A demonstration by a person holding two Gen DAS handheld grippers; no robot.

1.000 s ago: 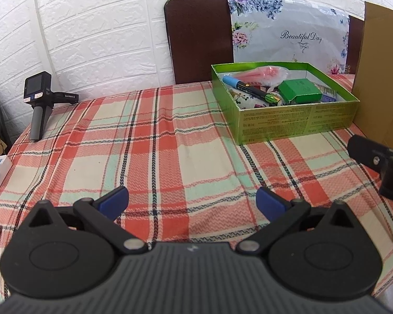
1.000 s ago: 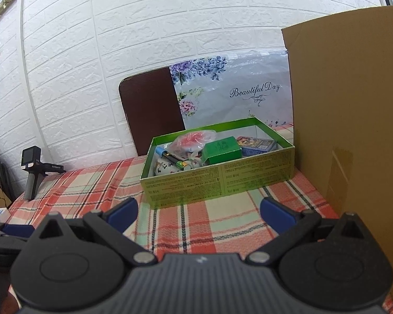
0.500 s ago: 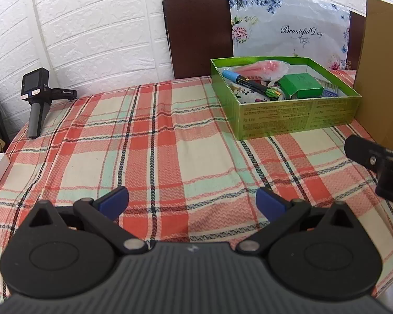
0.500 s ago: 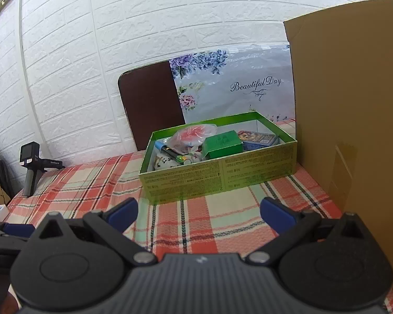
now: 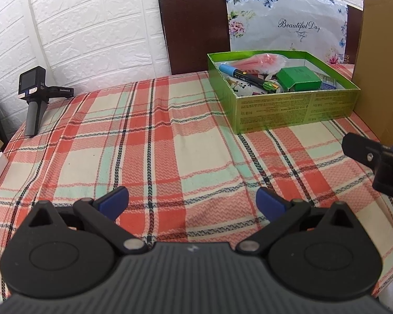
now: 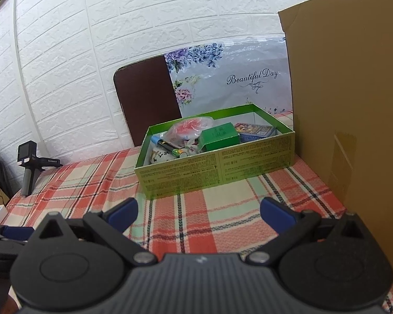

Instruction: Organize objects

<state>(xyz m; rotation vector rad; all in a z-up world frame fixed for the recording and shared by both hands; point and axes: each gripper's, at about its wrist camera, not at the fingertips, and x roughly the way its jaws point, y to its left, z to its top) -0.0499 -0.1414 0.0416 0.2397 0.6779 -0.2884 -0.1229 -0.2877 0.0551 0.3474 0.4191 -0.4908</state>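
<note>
Left wrist view: looks forward and down from low over the plaid tablecloth [image 5: 170,141], green box [image 5: 288,110] far right, near the wall.
Right wrist view: sits lower and nearer, facing the green box [image 6: 217,167] almost head-on; cardboard sheet [image 6: 353,104] close on the right.
Shared: the box, the handheld camera [image 5: 32,99] at far left [image 6: 28,167], floral bag [image 6: 233,83], white brick wall.
</note>
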